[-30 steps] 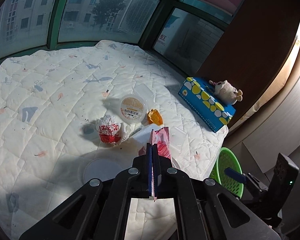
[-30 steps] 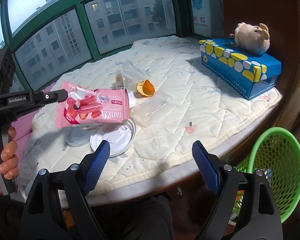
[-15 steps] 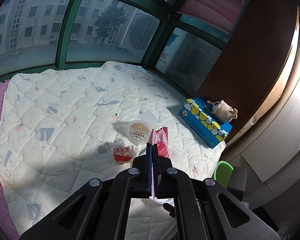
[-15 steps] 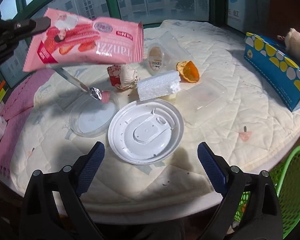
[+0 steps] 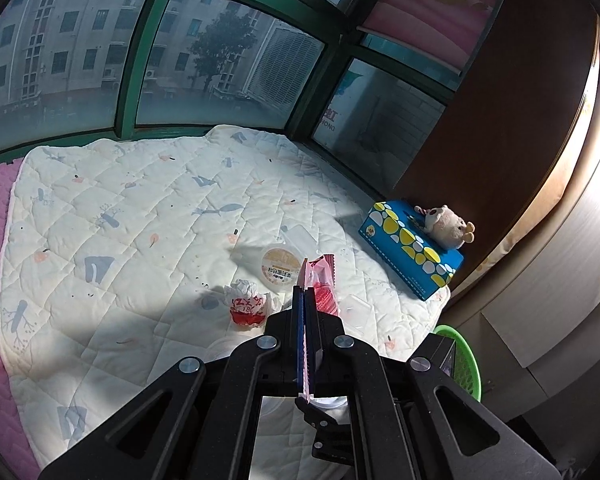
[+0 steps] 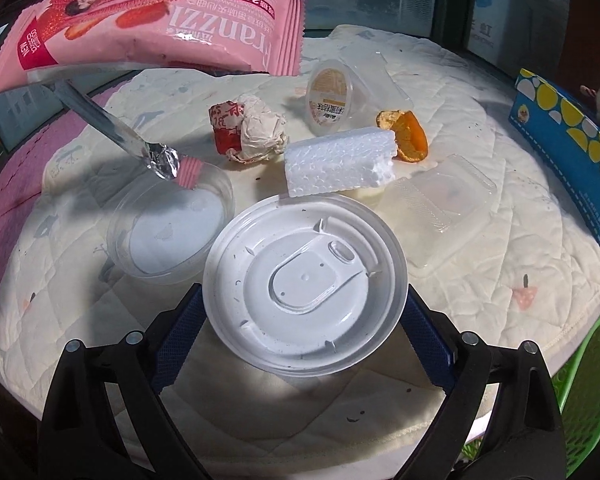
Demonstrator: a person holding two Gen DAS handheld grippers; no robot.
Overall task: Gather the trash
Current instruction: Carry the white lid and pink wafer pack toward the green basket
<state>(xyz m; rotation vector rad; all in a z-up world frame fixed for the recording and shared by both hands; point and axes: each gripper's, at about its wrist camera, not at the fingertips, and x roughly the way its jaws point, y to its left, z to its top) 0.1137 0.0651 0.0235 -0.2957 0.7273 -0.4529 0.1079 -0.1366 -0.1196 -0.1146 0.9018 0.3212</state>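
A white quilted mat [image 5: 132,240] printed with small blue and pink motifs covers the round table, and nearly all the litter lies near its front edge. At the mat's right edge stands a blue tissue box [image 5: 412,256] with yellow and white spots, a small plush animal [image 5: 446,222] lying on top of it. Below the table edge on the right sits a green mesh basket [image 6: 588,384], only partly in view. The right gripper [image 6: 304,340] hangs low over a white round plastic lid [image 6: 304,284], its blue-padded jaws spread wide on either side of the rim and just now closing slightly; the pads sit beside the lid, not pressing on it as far as the right wrist view shows. Left of the lid, touching it, lies a clear plastic lid [image 6: 172,232], and right of it a clear flat tray [image 6: 440,204]. The left gripper [image 5: 304,300] is pressed together on the end of a pink snack wrapper [image 6: 148,20], held up in the air above the mat (a silvery torn strip [image 6: 116,132] hangs from it toward the clear lid). Behind the white lid rests a white foam block [image 6: 338,166], with a piece of orange peel [image 6: 408,136] touching its right end. Farther back a small pudding cup [image 6: 332,96] lies on its side, and left of it sits a crumpled red-and-white paper wrapper [image 6: 248,128].
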